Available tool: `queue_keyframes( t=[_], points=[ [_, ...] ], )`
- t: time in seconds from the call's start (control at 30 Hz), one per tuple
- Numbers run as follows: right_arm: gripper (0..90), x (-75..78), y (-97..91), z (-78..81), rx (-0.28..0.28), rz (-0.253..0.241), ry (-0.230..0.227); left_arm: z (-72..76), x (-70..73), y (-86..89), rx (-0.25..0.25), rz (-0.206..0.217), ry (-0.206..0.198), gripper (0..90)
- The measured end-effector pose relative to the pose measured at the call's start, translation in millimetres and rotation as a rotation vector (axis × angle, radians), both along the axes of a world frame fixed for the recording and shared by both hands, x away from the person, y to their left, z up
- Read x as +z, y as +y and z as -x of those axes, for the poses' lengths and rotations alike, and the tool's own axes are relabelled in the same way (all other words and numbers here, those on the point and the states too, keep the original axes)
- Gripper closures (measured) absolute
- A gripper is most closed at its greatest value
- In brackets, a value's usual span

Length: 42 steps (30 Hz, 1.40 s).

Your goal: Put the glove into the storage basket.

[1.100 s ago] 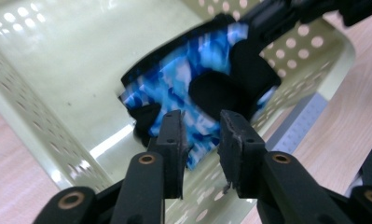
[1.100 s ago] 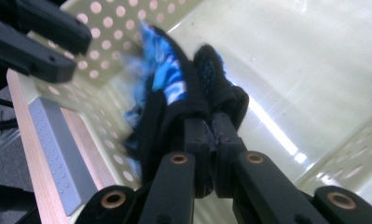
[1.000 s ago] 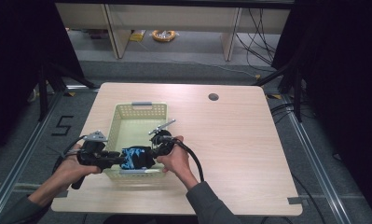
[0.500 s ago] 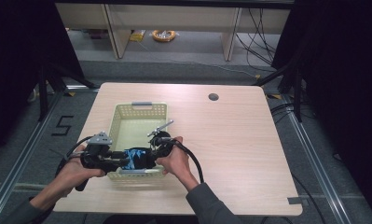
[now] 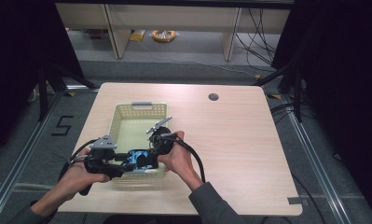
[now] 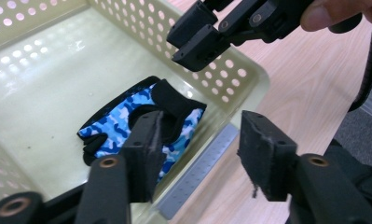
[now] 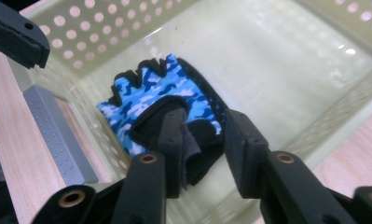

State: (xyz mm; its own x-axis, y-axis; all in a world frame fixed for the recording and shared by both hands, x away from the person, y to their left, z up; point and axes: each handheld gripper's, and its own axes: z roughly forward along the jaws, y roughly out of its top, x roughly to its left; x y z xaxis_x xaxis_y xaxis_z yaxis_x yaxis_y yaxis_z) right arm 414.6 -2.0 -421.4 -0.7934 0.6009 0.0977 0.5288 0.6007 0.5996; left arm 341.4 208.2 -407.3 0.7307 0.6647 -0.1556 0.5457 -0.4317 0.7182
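Grippers [image 5: 136, 161] over unlabelled camo glove [image 6: 141, 121]

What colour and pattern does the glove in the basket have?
The glove has blue, light-blue and white camouflage with black trim; the right gripper view shows it best.

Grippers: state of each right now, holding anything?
Left tool: open, jaws just been opening, empty; glove lies in the basket below.
Right tool: open, jaws just been opening, above the glove, not gripping it.
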Motion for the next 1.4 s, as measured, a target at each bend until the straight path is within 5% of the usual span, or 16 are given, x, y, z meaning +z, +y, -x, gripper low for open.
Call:
queue_keyframes(
  t=[0.27,0.57,0.7,0.77,0.97,1.23,1.4],
  points=[
    [63.3,12.0,-16.5,7.0,-0.005,-0.045,-0.032,7.4,3.5,-7.4,0.001,0.029,-0.013,36.5],
    [51.2,19.9,-52.7,15.9,-0.006,-0.098,-0.123,20.8,3.9,-24.2,-0.004,0.093,-0.025,33.9],
    [47.6,23.4,-70.2,23.6,-0.053,-0.114,-0.09,27.7,5.0,-33.0,-0.026,0.127,-0.027,33.7],
    [46.1,23.3,-80.3,24.5,-0.042,-0.138,-0.128,32.2,5.6,-39.2,-0.034,0.141,-0.03,33.6],
    [44.0,25.4,-103.2,36.8,-0.096,-0.178,-0.121,42.2,2.2,-55.9,-0.071,0.183,-0.034,33.3],
    [41.7,18.1,-129.2,48.3,-0.123,-0.18,-0.12,54.0,-8.6,-74.6,-0.12,0.191,-0.023,32.9],
    [41.3,10.6,-141.6,54.5,-0.138,-0.201,-0.112,58.5,-16.7,-83.2,-0.142,0.171,-0.056,32.7]
  ],
)
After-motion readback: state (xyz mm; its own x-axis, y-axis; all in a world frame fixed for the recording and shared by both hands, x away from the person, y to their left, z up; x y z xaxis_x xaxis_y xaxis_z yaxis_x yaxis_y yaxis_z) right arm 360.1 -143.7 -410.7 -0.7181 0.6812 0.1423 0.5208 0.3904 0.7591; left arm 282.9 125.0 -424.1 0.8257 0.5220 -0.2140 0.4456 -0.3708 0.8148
